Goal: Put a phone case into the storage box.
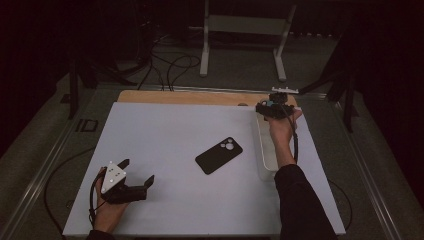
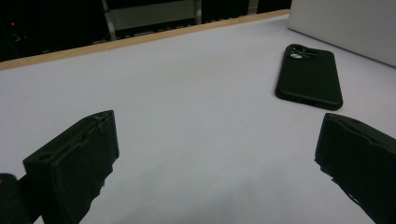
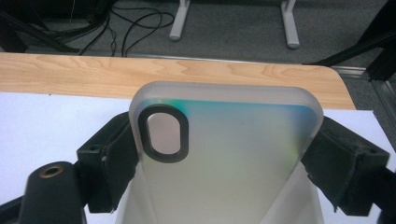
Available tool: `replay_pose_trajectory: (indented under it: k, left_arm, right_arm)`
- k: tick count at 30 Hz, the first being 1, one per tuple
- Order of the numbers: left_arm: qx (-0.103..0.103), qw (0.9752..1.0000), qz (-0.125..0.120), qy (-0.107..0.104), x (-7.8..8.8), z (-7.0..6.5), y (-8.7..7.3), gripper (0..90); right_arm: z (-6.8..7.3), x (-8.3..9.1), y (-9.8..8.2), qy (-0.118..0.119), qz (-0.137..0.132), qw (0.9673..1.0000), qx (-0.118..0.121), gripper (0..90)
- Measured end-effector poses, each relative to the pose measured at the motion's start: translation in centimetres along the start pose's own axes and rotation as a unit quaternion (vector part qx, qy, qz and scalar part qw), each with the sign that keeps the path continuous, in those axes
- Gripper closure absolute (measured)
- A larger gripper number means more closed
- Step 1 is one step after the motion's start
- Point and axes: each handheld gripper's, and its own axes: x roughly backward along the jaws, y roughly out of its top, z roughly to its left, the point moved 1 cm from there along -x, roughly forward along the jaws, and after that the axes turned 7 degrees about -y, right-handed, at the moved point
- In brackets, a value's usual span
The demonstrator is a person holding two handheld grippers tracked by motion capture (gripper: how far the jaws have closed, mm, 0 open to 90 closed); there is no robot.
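The person's right gripper (image 1: 274,109) is out at the far right of the white table (image 1: 165,140), close to the wooden edge (image 1: 200,97) at the back, and its jaws are clamped on the two long sides of a frosted, see-through phone case (image 3: 224,158). From the right gripper view the case sits between the black pads, its dark-rimmed oval camera opening (image 3: 163,133) toward the left and a faint green-blue sheen across its upper part. Below the case there is a pale white box (image 1: 265,150) lying along the right side of the table under the person's forearm; I can't tell whether the case touches it. The left gripper (image 1: 136,176) rests near the front left corner, jaws wide apart with nothing between them, pointing across the table. A black phone case (image 1: 218,155) lies flat near the middle of the table, camera cutout up, well apart from both grippers. Cables (image 1: 170,65) trail over the floor beyond the table.
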Motion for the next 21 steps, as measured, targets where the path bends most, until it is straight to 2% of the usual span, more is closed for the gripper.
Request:
replay_pose_trajectory:
  k: [8,12,21]
  left_arm:
    - [0.001,1.0,0.0,0.001,0.0,0.1,0.0,0.0]
    - [0.002,1.0,0.0,0.001,0.0,0.1,0.0,0.0]
    - [0.0,1.0,0.0,0.001,0.0,0.0,0.0,0.0]
  right_arm:
    - [-0.1,-0.5,0.0,-0.001,-0.002,0.9999,-0.016,10.3]
    - [-0.1,-0.3,0.0,0.001,-0.005,0.9999,-0.016,10.3]
    - [0.0,0.7,-0.3,0.026,-0.021,0.9991,-0.025,10.4]
